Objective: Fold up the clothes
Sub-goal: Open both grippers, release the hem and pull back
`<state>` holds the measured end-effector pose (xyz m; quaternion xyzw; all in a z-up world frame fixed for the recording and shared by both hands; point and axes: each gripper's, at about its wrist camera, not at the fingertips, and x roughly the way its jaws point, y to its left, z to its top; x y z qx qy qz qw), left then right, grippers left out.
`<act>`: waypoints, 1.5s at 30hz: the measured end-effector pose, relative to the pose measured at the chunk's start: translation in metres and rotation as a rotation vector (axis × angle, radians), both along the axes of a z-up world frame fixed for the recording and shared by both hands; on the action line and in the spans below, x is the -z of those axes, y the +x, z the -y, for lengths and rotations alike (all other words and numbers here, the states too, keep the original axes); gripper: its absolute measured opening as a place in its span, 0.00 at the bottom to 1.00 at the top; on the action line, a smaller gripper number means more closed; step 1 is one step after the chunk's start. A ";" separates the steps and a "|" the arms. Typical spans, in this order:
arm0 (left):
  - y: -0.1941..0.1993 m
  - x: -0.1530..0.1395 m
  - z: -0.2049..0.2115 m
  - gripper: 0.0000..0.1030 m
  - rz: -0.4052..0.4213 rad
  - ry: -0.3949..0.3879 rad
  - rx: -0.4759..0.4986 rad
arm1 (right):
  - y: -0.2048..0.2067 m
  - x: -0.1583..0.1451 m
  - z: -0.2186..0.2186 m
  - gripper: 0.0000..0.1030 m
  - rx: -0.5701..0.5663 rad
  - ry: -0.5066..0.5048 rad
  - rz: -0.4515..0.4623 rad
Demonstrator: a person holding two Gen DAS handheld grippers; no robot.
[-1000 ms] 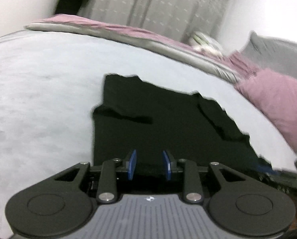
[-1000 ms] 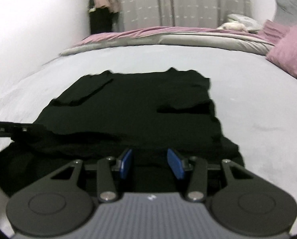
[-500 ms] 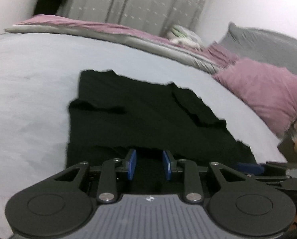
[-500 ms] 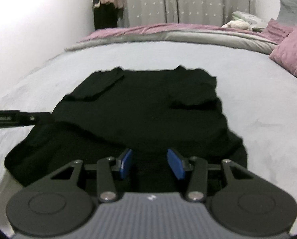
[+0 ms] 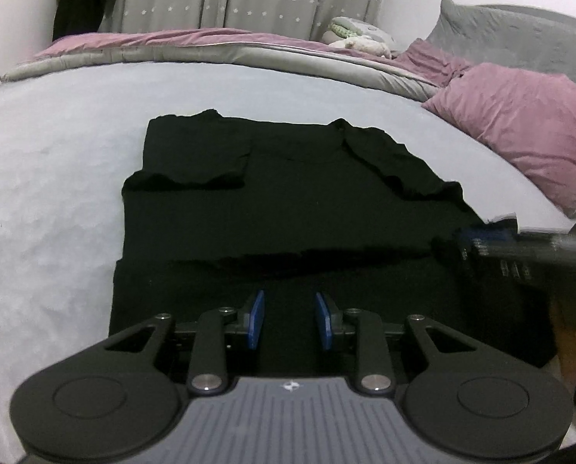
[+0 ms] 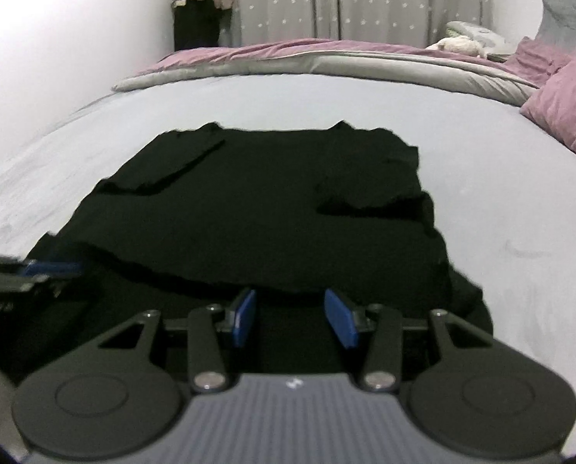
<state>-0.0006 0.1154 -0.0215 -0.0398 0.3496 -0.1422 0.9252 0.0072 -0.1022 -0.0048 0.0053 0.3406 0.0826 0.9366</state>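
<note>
A black T-shirt point(image 5: 288, 201) lies flat on the pale bed sheet point(image 5: 56, 193), both sleeves folded in over its chest. Its near part forms a loose fold line across the width. My left gripper point(image 5: 290, 319) hovers over that near hem with its blue pads apart. In the right wrist view the same shirt point(image 6: 249, 201) fills the middle, and my right gripper point(image 6: 293, 319) stands over the near right hem, pads apart too. It is too dark to tell whether cloth lies between either pair of pads. Each gripper shows in the other's view: right gripper point(image 5: 489, 239), left gripper point(image 6: 36, 270).
A pink pillow point(image 5: 520, 123) and a grey one lie at the right. A folded pink-and-grey duvet point(image 5: 210, 50) runs along the bed's far side, with curtains and hanging clothes point(image 5: 79, 0) behind. Bare sheet point(image 6: 500, 212) lies on both sides of the shirt.
The left wrist view has rolled level and swung so the shirt sits centred. The right gripper's tip has come into it at the right edge. The pads of both grippers keep the same gap.
</note>
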 end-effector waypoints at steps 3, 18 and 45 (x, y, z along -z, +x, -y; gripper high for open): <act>0.001 0.001 0.003 0.27 0.007 0.020 -0.001 | 0.018 -0.002 0.005 0.40 0.026 0.004 0.023; 0.003 -0.001 0.002 0.28 -0.001 0.044 -0.014 | -0.030 -0.016 0.020 0.41 0.023 0.018 -0.031; 0.011 -0.005 -0.036 0.28 0.047 0.104 -0.096 | -0.003 -0.011 0.068 0.38 0.068 -0.013 0.037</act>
